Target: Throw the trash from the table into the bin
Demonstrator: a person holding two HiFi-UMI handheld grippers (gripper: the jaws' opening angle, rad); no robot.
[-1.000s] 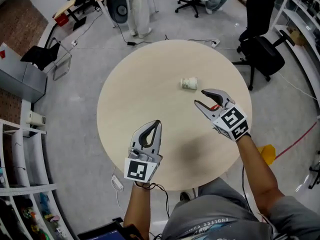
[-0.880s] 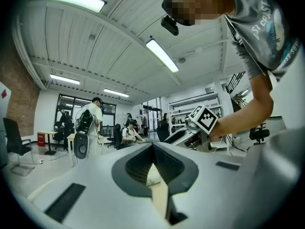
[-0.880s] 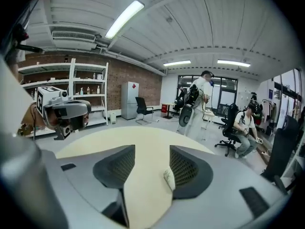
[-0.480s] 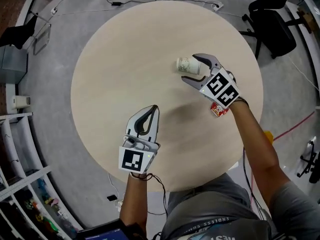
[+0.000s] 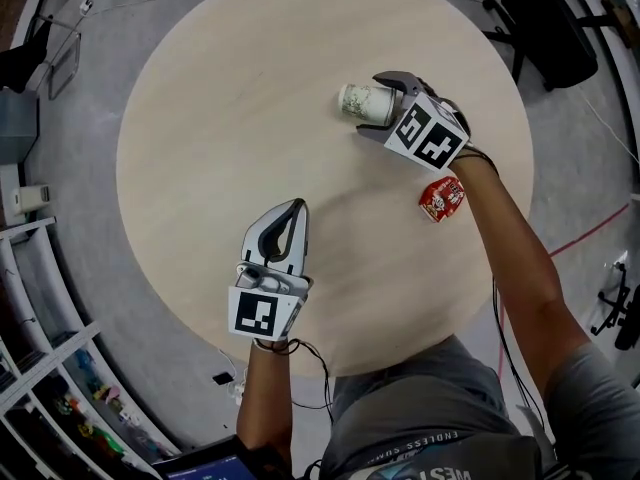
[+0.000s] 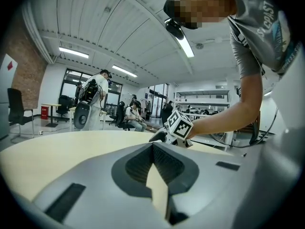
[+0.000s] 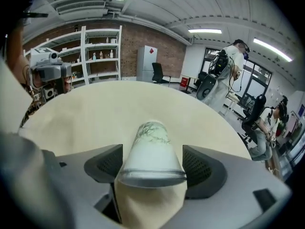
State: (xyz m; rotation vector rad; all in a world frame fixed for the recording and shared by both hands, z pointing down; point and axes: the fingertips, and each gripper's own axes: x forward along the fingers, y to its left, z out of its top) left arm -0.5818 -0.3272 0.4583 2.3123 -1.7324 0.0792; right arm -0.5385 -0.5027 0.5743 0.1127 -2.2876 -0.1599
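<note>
A white paper cup (image 5: 354,101) lies on its side on the round wooden table (image 5: 220,118). My right gripper (image 5: 370,106) straddles it; the jaws have just been opening, and the cup (image 7: 151,137) lies between the pads (image 7: 105,162) with its rim toward the camera. A crumpled red snack packet (image 5: 440,198) rests on the table beside my right wrist. Over the near part of the table, my left gripper (image 5: 297,208) is shut with nothing in it (image 6: 153,147).
A black office chair (image 5: 545,28) stands past the table's far right edge. Metal shelving (image 5: 40,368) runs along the left. People and chairs show in the room's background in the left gripper view. No bin is in view.
My right gripper let go of the red packet, moved forward to the cup, and its jaws spread around it. The left gripper stayed shut near the front.
</note>
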